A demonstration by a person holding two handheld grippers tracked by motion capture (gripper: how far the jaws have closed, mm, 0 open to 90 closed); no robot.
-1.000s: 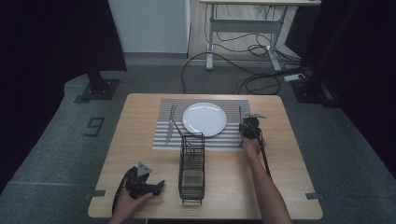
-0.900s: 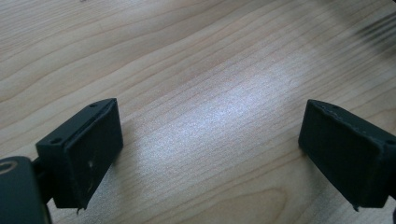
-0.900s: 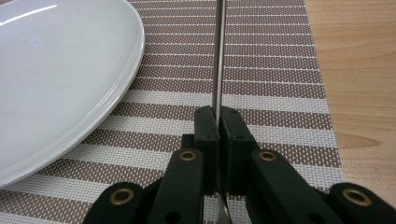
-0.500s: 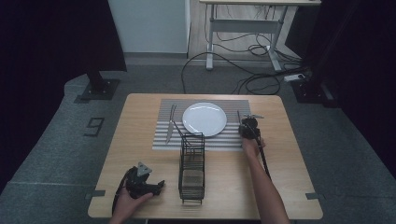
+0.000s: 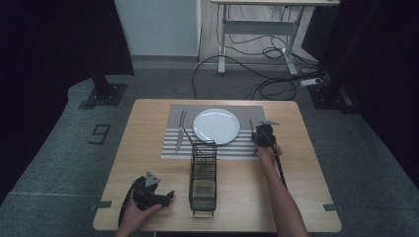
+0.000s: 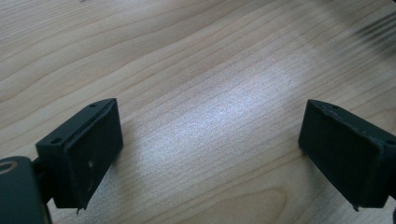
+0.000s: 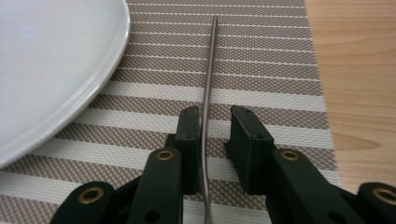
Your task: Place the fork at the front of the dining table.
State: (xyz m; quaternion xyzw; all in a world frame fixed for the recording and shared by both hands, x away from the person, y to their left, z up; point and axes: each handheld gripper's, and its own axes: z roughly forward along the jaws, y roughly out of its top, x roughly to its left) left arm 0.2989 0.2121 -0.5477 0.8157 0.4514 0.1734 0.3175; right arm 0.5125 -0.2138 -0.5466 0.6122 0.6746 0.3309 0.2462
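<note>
Just right of the white plate (image 7: 51, 70), a thin metal utensil handle (image 7: 208, 79) lies on the striped placemat (image 7: 271, 70). The right hand-held gripper (image 7: 211, 128) straddles it, jaws narrowly apart, not clamped yet. I'd guess closing comes next. The left hand-held gripper (image 6: 210, 154) rests wide open and empty on the table (image 6: 196, 56).

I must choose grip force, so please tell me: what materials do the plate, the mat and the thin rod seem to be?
Plate: probably glazed ceramic, white with glossy highlights. Mat: woven, likely vinyl, with a visible mesh texture. Rod: metal, thin, grey and smoothly reflective.
</note>
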